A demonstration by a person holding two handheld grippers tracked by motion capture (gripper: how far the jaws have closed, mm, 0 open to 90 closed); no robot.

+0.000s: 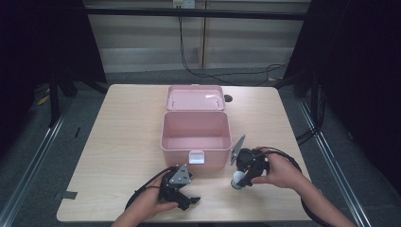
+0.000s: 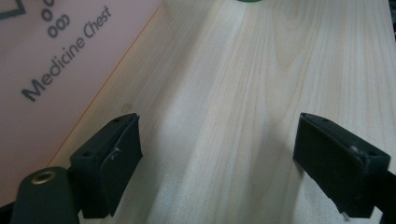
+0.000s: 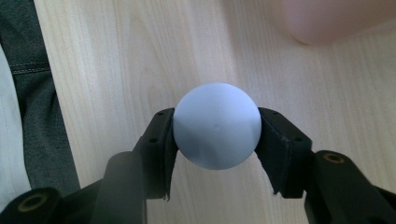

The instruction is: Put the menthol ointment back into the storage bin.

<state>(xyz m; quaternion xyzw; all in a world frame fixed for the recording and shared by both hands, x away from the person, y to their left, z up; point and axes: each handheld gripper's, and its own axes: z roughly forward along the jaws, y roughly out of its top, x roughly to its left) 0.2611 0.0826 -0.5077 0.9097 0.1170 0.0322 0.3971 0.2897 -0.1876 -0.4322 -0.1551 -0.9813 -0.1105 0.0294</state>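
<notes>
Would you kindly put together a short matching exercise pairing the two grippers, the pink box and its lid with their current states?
Things:
1. left gripper
2. right gripper
3. pink medicine chest
4. lid

States:
A. folded back toward the far side of the table
B. jaws closed on a white round-topped bottle
C. standing open with nothing seen inside
D. jaws spread wide over bare wood

Pairs: 1-D, 2-B, 3-C, 4-A

Tongs (image 2: pixel 217 163) spread wide over table (image 2: pixel 261 93) — pink chest (image 2: pixel 56 56) alongside.
</notes>
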